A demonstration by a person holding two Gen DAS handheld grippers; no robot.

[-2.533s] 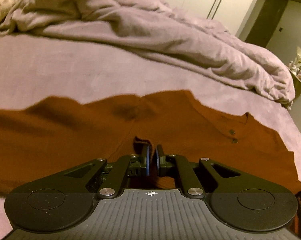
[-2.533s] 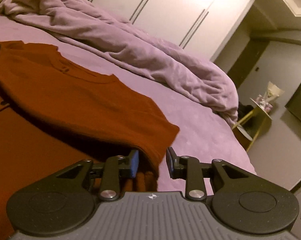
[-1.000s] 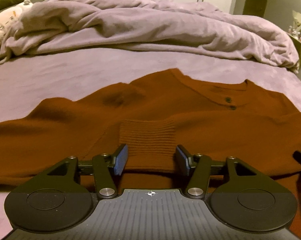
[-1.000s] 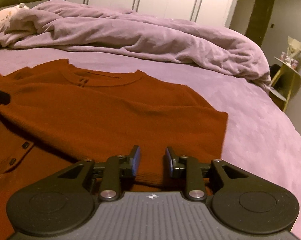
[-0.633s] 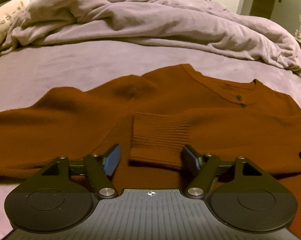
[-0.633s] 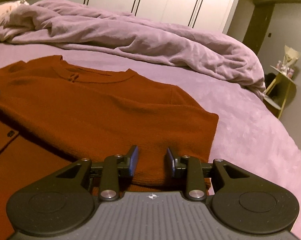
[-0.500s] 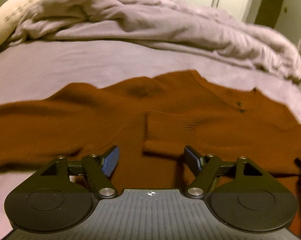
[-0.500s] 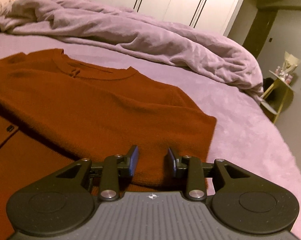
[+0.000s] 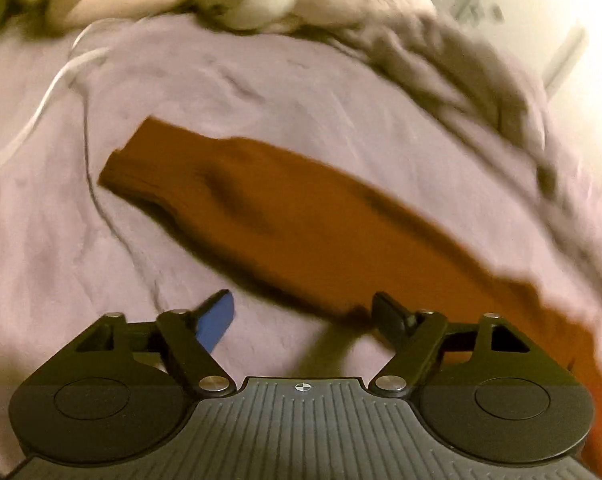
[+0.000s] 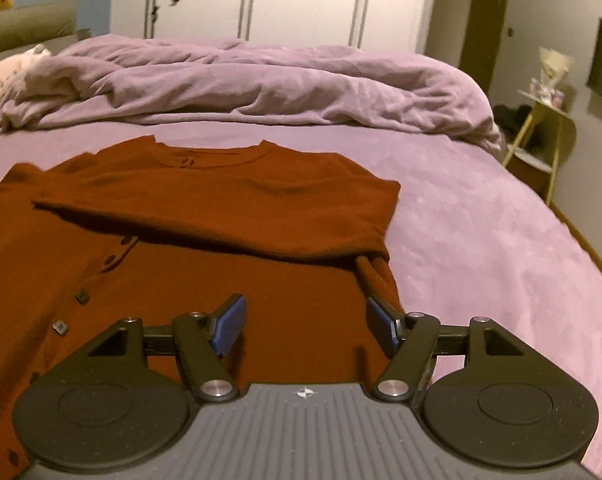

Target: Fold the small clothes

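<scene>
A rust-orange buttoned cardigan [image 10: 221, 200] lies on the lilac bed sheet [image 10: 481, 240], its right side folded across the chest. A ribbed cuff [image 10: 379, 276] pokes out under the fold. My right gripper [image 10: 305, 320] hovers over the cardigan's lower front; its jaws are opening and grip nothing. In the blurred left wrist view the other sleeve [image 9: 301, 220] stretches flat across the sheet, its cuff [image 9: 133, 168] at the upper left. My left gripper [image 9: 305, 316] hangs just short of that sleeve, wide apart and closing a little, with only sheet between the fingers.
A crumpled lilac duvet [image 10: 261, 84] runs along the far side of the bed, with a pillow [image 10: 1, 80] at the left. A white cable [image 9: 49, 92] lies on the sheet near the sleeve's cuff. White wardrobe doors [image 10: 301, 0] and a yellow side table [image 10: 549, 120] stand beyond.
My left gripper swung away from the folded-in cuff and rolled, now facing the outstretched sleeve. My right gripper drew back from the folded edge and its jaws spread wide.
</scene>
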